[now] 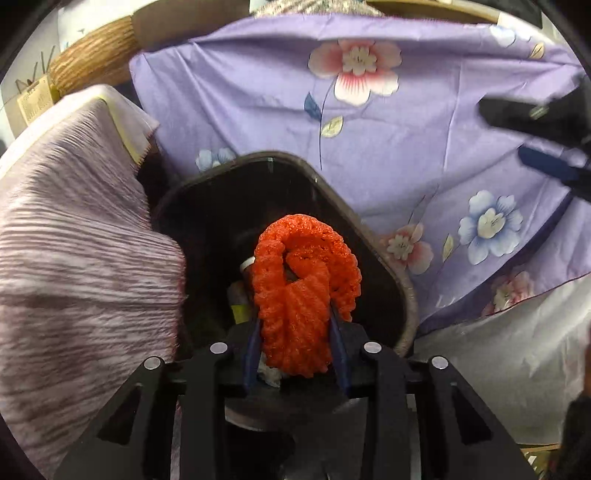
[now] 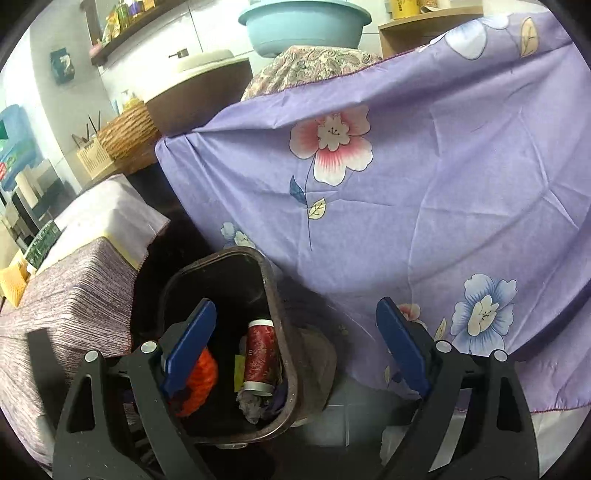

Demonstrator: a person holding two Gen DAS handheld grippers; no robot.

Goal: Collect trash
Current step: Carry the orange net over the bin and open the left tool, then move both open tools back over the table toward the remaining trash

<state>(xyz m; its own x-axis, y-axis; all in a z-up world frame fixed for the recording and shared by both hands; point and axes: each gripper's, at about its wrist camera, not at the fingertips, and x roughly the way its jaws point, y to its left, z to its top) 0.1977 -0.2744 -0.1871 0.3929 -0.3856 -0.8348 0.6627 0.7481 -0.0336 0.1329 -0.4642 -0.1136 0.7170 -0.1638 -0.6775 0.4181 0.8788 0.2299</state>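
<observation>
No legible text is showing in either view. The red cylindrical wrapper (image 2: 259, 356) lying in the dark plastic bin (image 2: 286, 373) is carrying faint markings, too blurred to read; the beige card (image 1: 34, 100) beside the woven basket (image 1: 94, 55) is showing unreadable print.

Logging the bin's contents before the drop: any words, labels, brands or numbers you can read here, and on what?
None can be read.
Red can in the bin: pale marks near its top, too blurred.
Yellow slip beside the can: print too small.
Green box on the left: pattern only, unreadable.
Yellow mug on the shelf: dark mark, blurred.
Orange foam net in the left gripper: no text.
</observation>
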